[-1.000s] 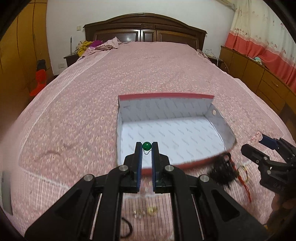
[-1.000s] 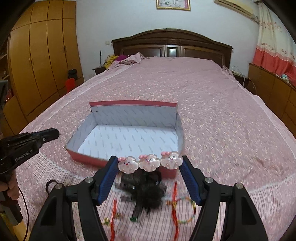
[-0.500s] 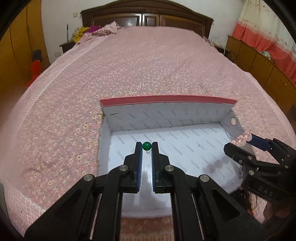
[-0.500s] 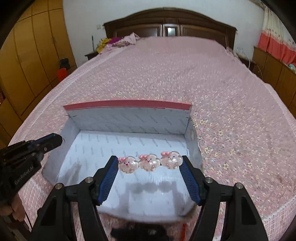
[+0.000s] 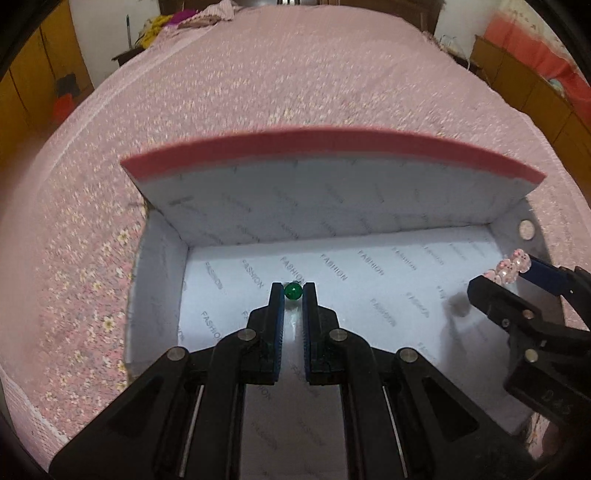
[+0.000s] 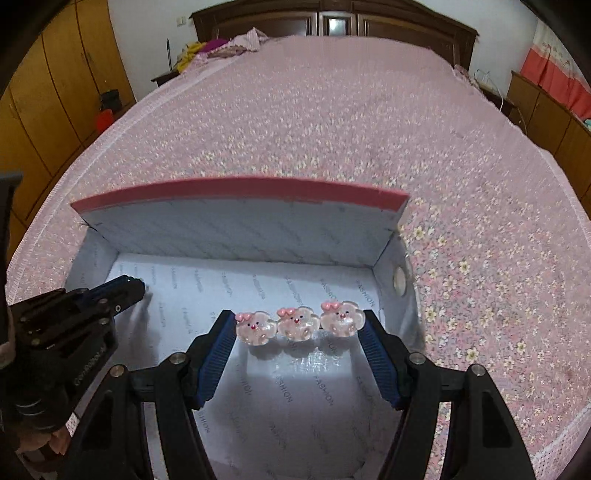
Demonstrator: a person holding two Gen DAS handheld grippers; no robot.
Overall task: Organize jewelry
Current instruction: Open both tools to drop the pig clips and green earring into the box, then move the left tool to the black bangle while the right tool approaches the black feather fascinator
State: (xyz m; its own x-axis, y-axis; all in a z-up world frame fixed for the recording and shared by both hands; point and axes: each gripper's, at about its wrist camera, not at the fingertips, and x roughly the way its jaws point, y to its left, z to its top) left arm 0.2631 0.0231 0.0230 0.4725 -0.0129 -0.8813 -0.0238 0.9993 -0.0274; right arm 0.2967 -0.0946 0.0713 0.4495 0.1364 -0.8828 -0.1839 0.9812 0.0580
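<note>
A shallow box [image 5: 332, 206] with a red rim and a white "FASHION" lining lies on the pink bedspread. My left gripper [image 5: 293, 291] hangs over the box floor, shut on a small green bead [image 5: 293, 291] pinched at its fingertips. My right gripper [image 6: 298, 320] is over the right part of the same box [image 6: 236, 225], shut on a hair clip with three clear pink pig faces [image 6: 297, 322] spanning the jaws. In the left wrist view the right gripper [image 5: 517, 269] enters from the right with the pig clip [image 5: 511, 265]. The left gripper [image 6: 127, 290] shows at the left of the right wrist view.
The pink flowered bedspread [image 6: 332, 122] stretches to a dark wooden headboard [image 6: 332, 26]. Clothes [image 6: 221, 44] lie piled by the pillow end. Yellow wardrobes [image 6: 48, 92] stand on the left, low cabinets [image 5: 535, 92] and a red curtain on the right.
Both grippers moved forward and down from the near bed edge to over the box floor. The loose jewelry and black hairpiece in front of the box dropped out of view. Both grips stayed as they were.
</note>
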